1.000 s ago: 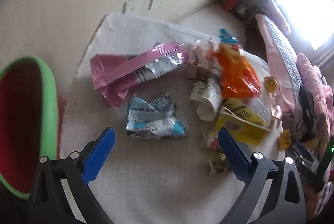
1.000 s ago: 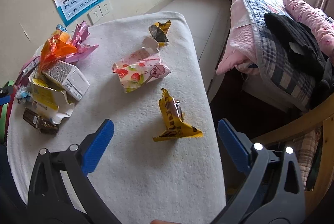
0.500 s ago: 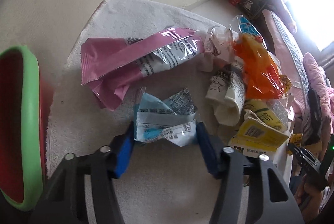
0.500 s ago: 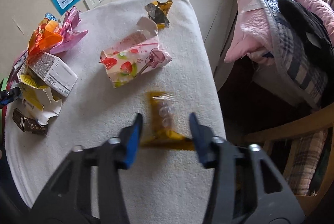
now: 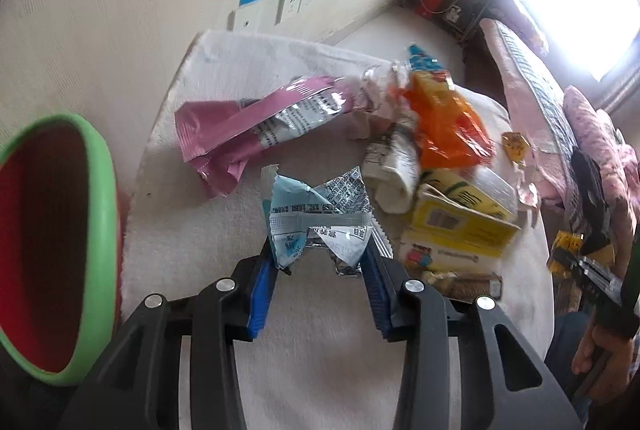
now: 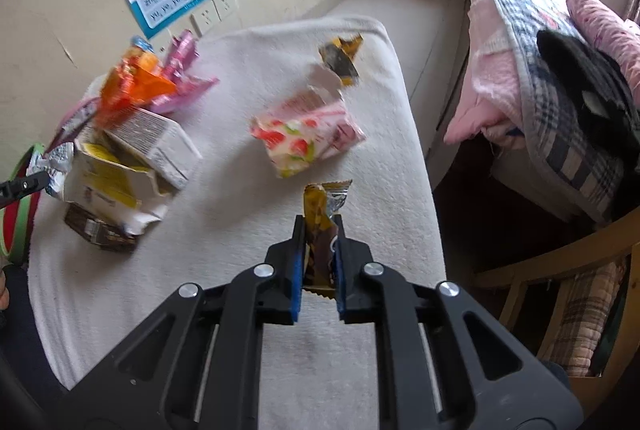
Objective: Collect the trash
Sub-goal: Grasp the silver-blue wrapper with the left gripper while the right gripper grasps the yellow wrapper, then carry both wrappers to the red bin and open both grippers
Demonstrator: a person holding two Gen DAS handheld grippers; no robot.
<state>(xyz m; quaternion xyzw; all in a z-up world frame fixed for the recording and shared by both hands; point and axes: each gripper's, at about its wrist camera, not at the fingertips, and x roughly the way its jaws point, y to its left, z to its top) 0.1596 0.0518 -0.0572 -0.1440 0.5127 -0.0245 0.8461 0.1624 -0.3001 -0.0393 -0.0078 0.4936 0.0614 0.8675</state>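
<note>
A crumpled blue-and-silver wrapper (image 5: 316, 213) sits between the blue pads of my left gripper (image 5: 320, 254), whose jaws are closing and pressing on its lower edge, just above the white-cloth table (image 5: 192, 230). To the left stands a green-rimmed red bin (image 5: 100, 189). In the right wrist view my right gripper (image 6: 319, 230) is shut on a yellow-and-brown snack wrapper (image 6: 324, 197), which is held upright a little off the cloth near the table's right edge.
A pink wrapper (image 5: 240, 125), an orange bag (image 5: 448, 125) and a torn yellow carton (image 5: 460, 222) lie heaped mid-table. A strawberry-print wrapper (image 6: 308, 137) and a small dark-yellow wrapper (image 6: 340, 59) lie further back. A bed (image 6: 540, 49) and wooden chair (image 6: 560, 270) stand right.
Both grippers went from wide open to closed on wrappers: the left on the blue-and-silver one, the right on the yellow-and-brown one. Both dipped in and have come back slightly.
</note>
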